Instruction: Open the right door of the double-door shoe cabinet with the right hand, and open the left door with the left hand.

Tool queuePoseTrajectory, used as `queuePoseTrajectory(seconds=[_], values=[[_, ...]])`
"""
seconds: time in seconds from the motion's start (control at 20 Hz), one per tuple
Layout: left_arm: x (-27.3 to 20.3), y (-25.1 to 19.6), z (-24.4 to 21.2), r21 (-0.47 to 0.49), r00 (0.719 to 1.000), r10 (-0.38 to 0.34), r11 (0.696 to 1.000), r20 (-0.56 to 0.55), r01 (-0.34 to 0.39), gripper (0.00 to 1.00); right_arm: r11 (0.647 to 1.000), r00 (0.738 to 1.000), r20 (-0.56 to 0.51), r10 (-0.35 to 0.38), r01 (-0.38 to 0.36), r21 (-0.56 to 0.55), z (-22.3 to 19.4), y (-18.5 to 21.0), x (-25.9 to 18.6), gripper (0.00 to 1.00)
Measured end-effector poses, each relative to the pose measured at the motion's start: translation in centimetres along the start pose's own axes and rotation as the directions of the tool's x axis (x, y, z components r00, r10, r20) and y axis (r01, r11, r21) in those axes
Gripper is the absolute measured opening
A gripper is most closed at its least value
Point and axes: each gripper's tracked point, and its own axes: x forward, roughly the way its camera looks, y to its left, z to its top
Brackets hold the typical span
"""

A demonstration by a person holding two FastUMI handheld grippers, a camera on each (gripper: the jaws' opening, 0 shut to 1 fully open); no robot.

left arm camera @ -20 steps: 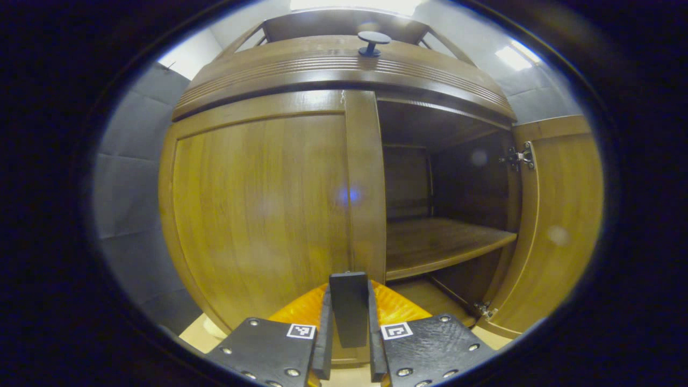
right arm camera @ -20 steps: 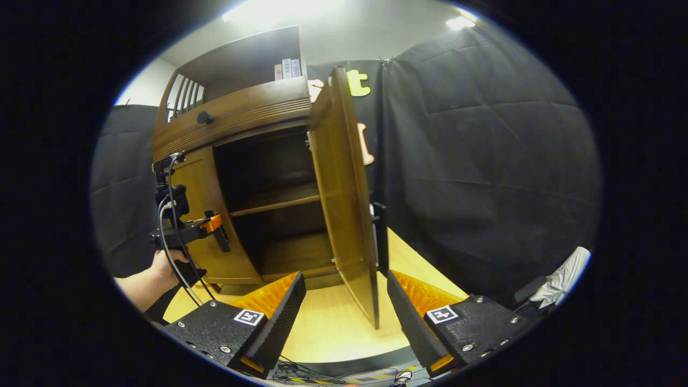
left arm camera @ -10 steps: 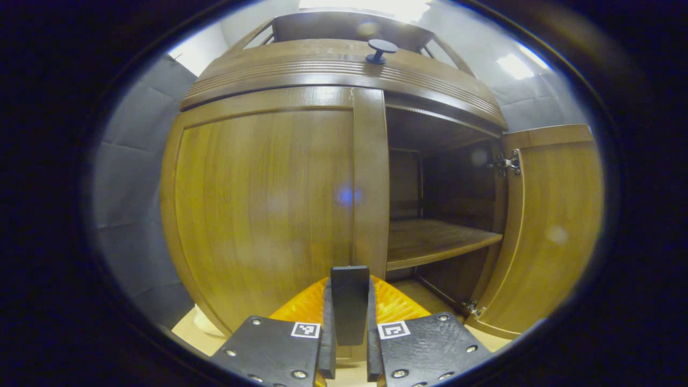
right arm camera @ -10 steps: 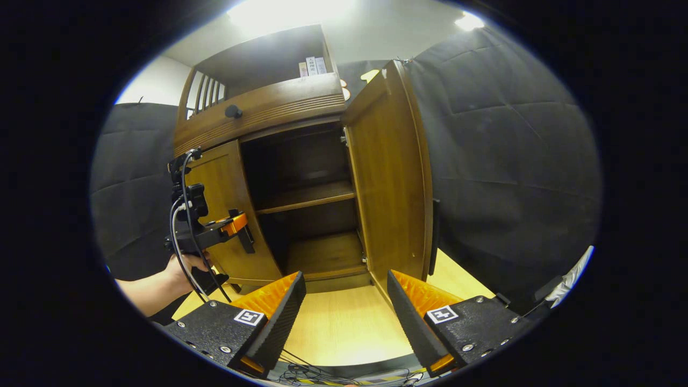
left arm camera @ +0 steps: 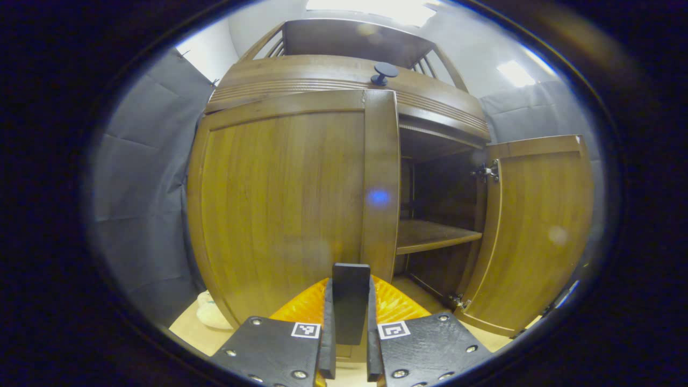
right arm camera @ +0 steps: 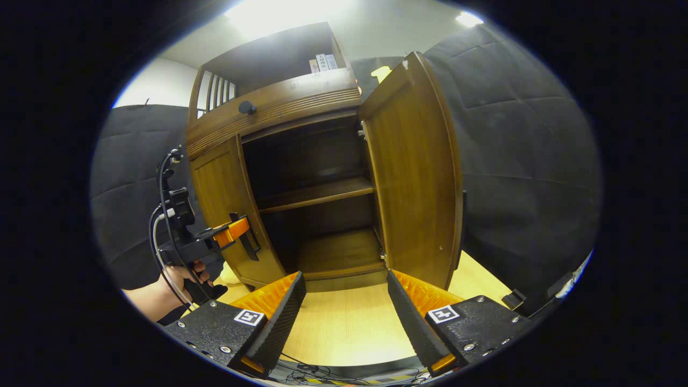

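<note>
The brown wooden shoe cabinet (left arm camera: 344, 67) stands close ahead. Its left door (left arm camera: 285, 199) stands slightly ajar, and my left gripper (left arm camera: 349, 290) is shut on that door's dark upright handle (left arm camera: 350, 312). In the right gripper view a hand (right arm camera: 180, 279) holds that left gripper (right arm camera: 239, 236) at the left door (right arm camera: 220, 199). The right door (right arm camera: 419, 177) is swung wide, its inner face showing, and is also in the left gripper view (left arm camera: 537, 226). My right gripper (right arm camera: 346, 301) is open over the floor in front of the cabinet, with nothing between its fingers.
Inside are a shelf (right arm camera: 317, 194) and a bottom board (right arm camera: 338, 252). A dark knob (left arm camera: 382, 72) sits on the drawer above the doors. Books (right arm camera: 322, 62) stand on the top shelf. The floor (right arm camera: 344, 328) is pale wood; a white lump (left arm camera: 209, 317) lies by the cabinet's left foot.
The right door has swung from half open to wide open, and its edge no longer stands between my right gripper's fingers. The left door has come slightly outward with my left gripper.
</note>
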Motion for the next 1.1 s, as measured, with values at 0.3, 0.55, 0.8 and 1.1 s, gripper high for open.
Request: queuePoseTrajectory(seconds=[0.3,0.55,0.8,1.1], values=[[-3.6,1.3,0.2,-0.005,1.000,0.001,1.000,-0.004,-0.001,0.31,0.998,0.998,-0.016,0.062,-0.062,-0.006,-0.4,1.2,0.3,0.92],[-6.7,2.7,0.2,-0.009,0.999,0.031,0.999,-0.007,-0.031,0.17,0.994,0.993,-0.045,0.110,-0.111,-0.005,-0.9,2.2,0.4,0.95],[-9.1,4.4,0.3,-0.004,0.998,0.062,0.998,-0.011,-0.062,0.23,0.986,0.983,-0.072,0.166,-0.167,-0.001,-1.3,3.3,0.6,0.92],[-12.2,6.5,0.2,0.003,0.996,0.091,0.996,-0.009,-0.091,0.22,0.975,0.971,-0.090,0.221,-0.223,-0.014,-1.6,4.2,1.1,0.92]])
